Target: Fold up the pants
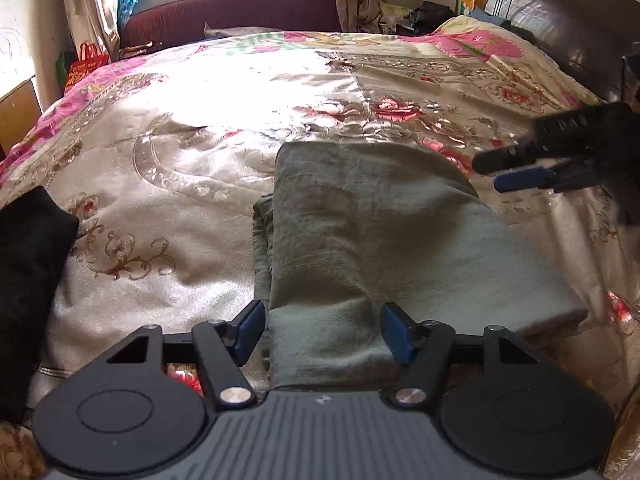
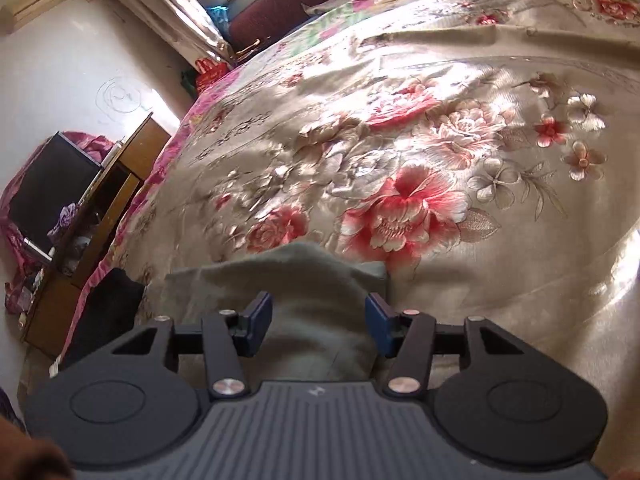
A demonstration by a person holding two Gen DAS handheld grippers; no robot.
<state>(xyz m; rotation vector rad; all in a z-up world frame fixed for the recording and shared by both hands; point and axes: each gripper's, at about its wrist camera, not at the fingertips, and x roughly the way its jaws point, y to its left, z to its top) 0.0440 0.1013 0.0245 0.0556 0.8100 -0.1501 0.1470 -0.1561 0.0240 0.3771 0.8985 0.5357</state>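
Note:
The grey-green pants (image 1: 372,240) lie folded in a thick rectangle on the flowered bedspread (image 1: 180,128). My left gripper (image 1: 324,332) is open, its blue-padded fingers apart over the near end of the pants, holding nothing. My right gripper (image 1: 496,172) shows at the right of the left wrist view, hovering beside the pants' far right corner. In the right wrist view my right gripper (image 2: 318,326) is open above the pants (image 2: 288,276), which lie below its fingers, and it holds nothing.
A black garment (image 1: 28,272) lies at the left of the bed, also seen in the right wrist view (image 2: 108,308). A dark headboard (image 1: 560,16) stands at the right. A maroon bench (image 1: 232,8) sits under the window. A wooden cabinet (image 2: 96,216) stands beside the bed.

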